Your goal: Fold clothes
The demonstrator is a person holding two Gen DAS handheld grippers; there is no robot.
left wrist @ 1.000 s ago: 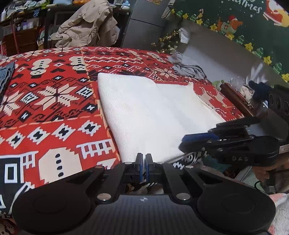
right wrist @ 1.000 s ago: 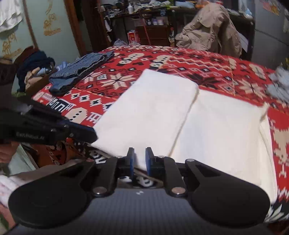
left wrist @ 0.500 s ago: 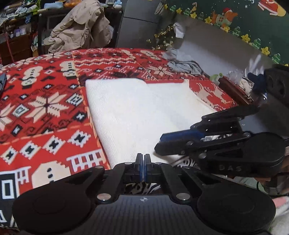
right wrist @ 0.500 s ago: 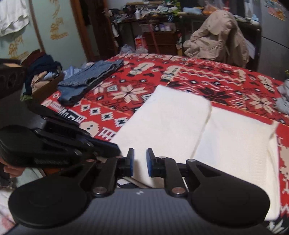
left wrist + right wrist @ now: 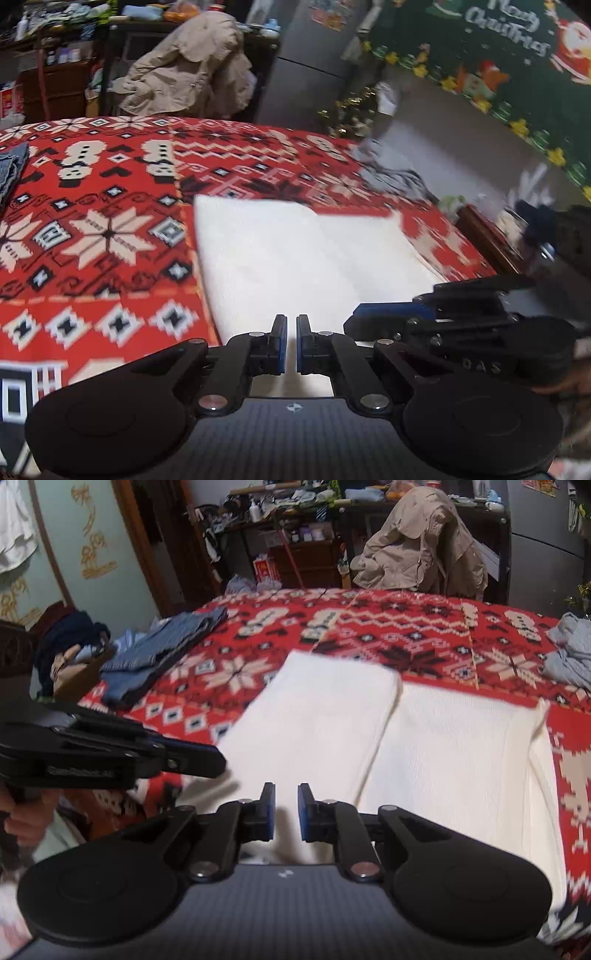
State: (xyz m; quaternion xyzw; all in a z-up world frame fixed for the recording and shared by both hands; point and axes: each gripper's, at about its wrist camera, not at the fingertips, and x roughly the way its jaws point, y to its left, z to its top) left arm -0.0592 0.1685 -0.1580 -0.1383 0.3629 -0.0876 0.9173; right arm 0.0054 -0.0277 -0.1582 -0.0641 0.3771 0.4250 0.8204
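One white garment (image 5: pixel 424 753), lengthwise away

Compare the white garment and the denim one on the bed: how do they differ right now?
The white garment lies flat in broad panels, one folded over the other; the denim garment is a long, narrow, rumpled bundle. The white one sits at the near edge of the bed, the denim one out at the left edge. The white one covers more of the bed. Both rest on the red patterned bedspread.
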